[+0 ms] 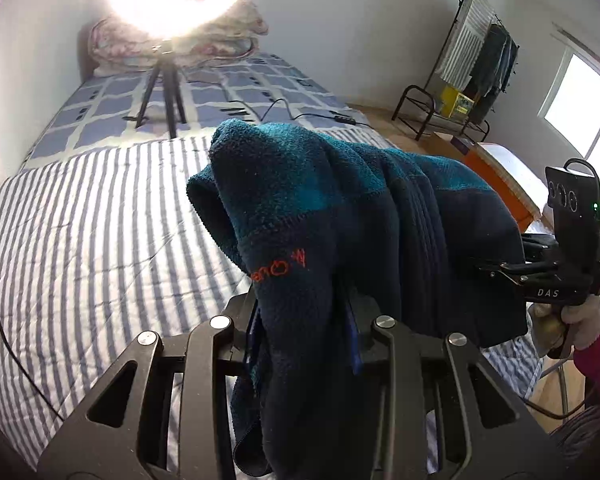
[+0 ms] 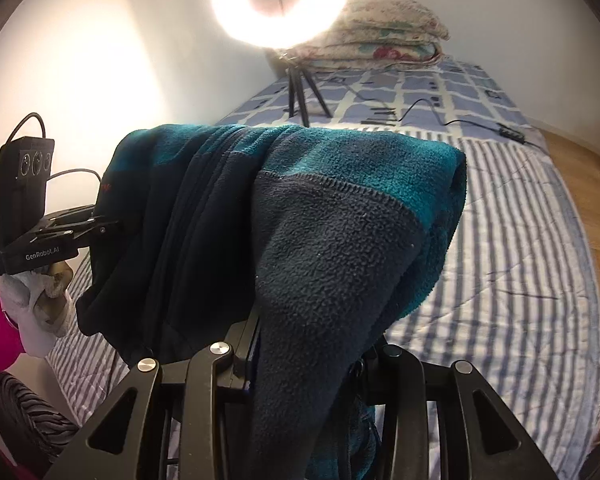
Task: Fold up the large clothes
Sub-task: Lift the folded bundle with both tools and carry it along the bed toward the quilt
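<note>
A navy and teal fleece jacket (image 1: 340,216) hangs in the air between both grippers, above the striped bed cover (image 1: 100,240). My left gripper (image 1: 304,320) is shut on one end of the fleece, which drapes over its fingers and hides the tips. The right gripper (image 1: 500,268) shows at the right, clamped on the other end. In the right wrist view the fleece (image 2: 320,240) drapes over my right gripper (image 2: 304,344), and the left gripper (image 2: 100,226) grips its far left edge.
A ring light on a tripod (image 1: 164,92) stands on the checked blue sheet (image 1: 260,92) with cables. Folded floral quilts (image 2: 380,36) lie by the wall. A clothes rack (image 1: 480,60) stands at the right, near a window (image 1: 580,96).
</note>
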### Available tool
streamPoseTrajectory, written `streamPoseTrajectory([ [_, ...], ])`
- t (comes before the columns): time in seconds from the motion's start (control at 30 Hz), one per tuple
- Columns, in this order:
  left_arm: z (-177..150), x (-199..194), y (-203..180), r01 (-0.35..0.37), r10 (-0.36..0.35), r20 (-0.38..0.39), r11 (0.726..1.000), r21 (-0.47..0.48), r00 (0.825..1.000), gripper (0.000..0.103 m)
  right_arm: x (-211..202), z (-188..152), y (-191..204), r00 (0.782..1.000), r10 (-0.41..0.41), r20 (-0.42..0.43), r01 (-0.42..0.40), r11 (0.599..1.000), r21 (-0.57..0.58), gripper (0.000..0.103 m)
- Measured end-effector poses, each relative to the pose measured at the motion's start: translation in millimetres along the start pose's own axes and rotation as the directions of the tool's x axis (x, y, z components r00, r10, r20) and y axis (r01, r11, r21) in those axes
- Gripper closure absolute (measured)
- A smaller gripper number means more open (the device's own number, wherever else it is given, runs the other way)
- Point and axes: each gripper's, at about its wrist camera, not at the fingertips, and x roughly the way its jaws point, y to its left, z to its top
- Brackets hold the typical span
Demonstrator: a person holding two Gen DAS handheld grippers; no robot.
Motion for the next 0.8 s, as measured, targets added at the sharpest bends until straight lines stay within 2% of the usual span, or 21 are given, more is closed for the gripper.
streamPoseTrajectory([
  [0.23, 25.8, 30.1, -25.7, 0.014, -0.014, 0.009, 1.000, 0.024, 1.000, 0.071, -15.3, 9.1, -30.4, 0.998, -0.064, 0.023, 0.064, 0.998, 0.004, 0.067],
  [0.37, 43.5, 55.9, -36.1, 0.042, -0.041, -0.005, 0.999, 0.004, 0.999, 0.071, -19.3, 17.1, -52.3, 0.994, -0.101, 0.029, 0.101, 0.995, 0.010, 0.067],
  [0.57, 86.9, 115.1, -56.9, 0.067, -0.067, -0.009, 0.998, -0.004, 0.998, 0.071, -14.3, 46.4, -100.0, 0.982, -0.186, 0.033, 0.186, 0.982, 0.009, 0.067],
  [0.8, 141.1, 192.5, -77.3, 0.085, -0.084, 0.015, 0.996, -0.022, 0.996, 0.071, 2.3, 93.3, -168.4, 0.956, -0.288, 0.050, 0.287, 0.958, 0.027, 0.068],
])
